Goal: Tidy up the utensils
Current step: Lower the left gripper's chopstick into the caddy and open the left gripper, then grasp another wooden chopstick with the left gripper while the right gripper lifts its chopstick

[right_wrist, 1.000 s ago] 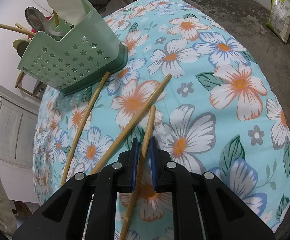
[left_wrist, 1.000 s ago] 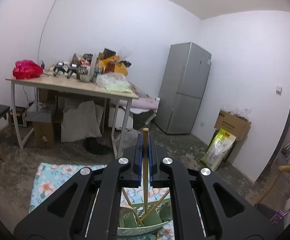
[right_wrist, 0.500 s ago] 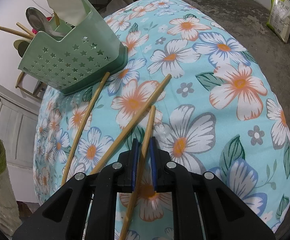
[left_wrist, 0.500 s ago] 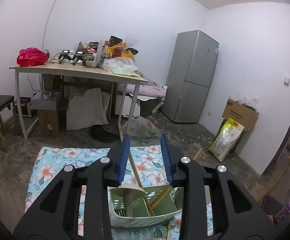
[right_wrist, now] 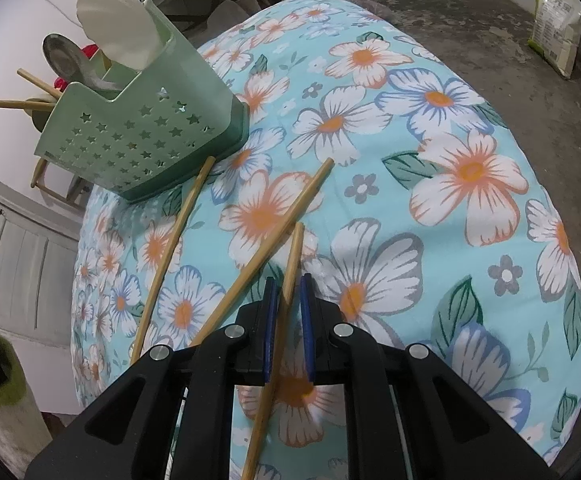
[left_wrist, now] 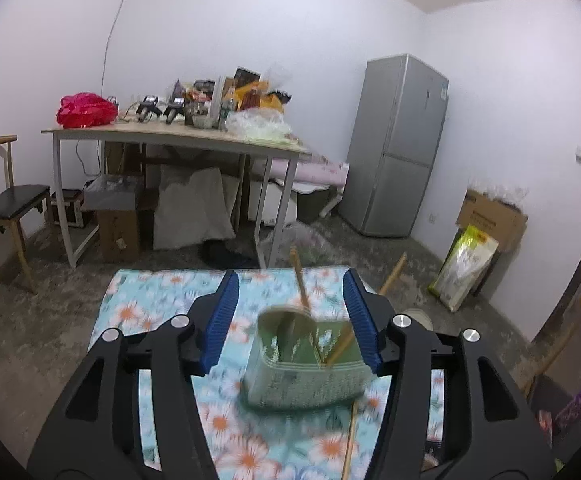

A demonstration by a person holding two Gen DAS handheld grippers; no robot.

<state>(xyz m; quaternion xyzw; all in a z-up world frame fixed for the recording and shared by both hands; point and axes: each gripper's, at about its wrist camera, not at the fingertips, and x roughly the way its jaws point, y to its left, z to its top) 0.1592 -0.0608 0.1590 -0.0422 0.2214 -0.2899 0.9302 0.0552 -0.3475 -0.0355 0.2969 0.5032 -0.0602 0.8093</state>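
A green star-punched utensil holder [right_wrist: 142,136] stands on the floral tablecloth [right_wrist: 430,152]; it shows blurred in the left wrist view [left_wrist: 306,368]. It holds a white spoon [right_wrist: 118,32], a metal spoon [right_wrist: 64,58] and chopsticks [right_wrist: 30,92]. My left gripper [left_wrist: 292,320] is open and empty above and behind the holder. My right gripper [right_wrist: 286,300] is shut on one wooden chopstick [right_wrist: 286,288] that lies low over the cloth. Two more chopsticks [right_wrist: 258,256] [right_wrist: 174,240] lie on the cloth to its left.
A cluttered desk [left_wrist: 178,136], a grey fridge [left_wrist: 394,160], a wooden chair [left_wrist: 6,200], a cardboard box [left_wrist: 490,216] and a bag [left_wrist: 466,268] stand behind the table. White cabinet doors [right_wrist: 14,256] lie left of the table.
My left gripper opened and let its chopstick drop into the holder, then drew back and up. My right gripper stayed still, shut on its chopstick.
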